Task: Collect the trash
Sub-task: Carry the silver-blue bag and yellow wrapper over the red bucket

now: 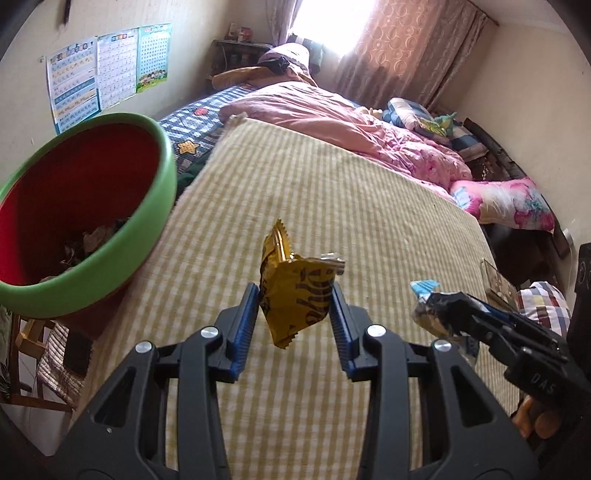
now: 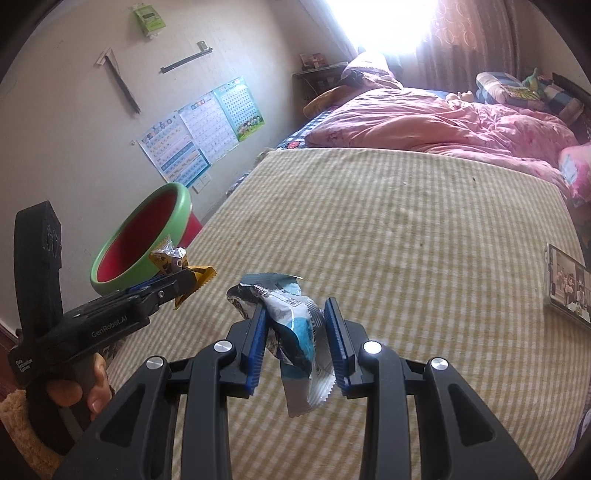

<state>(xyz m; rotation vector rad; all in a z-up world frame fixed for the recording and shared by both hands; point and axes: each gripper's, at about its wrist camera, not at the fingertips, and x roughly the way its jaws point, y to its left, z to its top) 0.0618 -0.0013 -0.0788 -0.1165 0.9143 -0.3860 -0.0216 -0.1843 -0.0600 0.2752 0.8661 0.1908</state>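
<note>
Left gripper [image 1: 294, 295] is pinching a yellow wrapper [image 1: 295, 299], right gripper [image 2: 295, 325] is pinching a blue-white wrapper [image 2: 295, 332], both probably heading for the green bin [image 1: 162, 192] beside the bed [image 1: 332, 206].

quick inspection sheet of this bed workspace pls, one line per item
surface: yellow striped bed cover, bare in the middle
job's things: yellow wrapper and blue-and-white wrapper, both held up off the cover; green bin with red inside at the bed's edge, scraps already in it
clutter: photo frame lying near the cover's edge
grippers: left hand-held gripper shut on the yellow wrapper; right hand-held gripper shut on the blue-and-white wrapper
cables: nothing seen
surroundings: pink quilt, pillows, wall posters, bright curtained window
</note>
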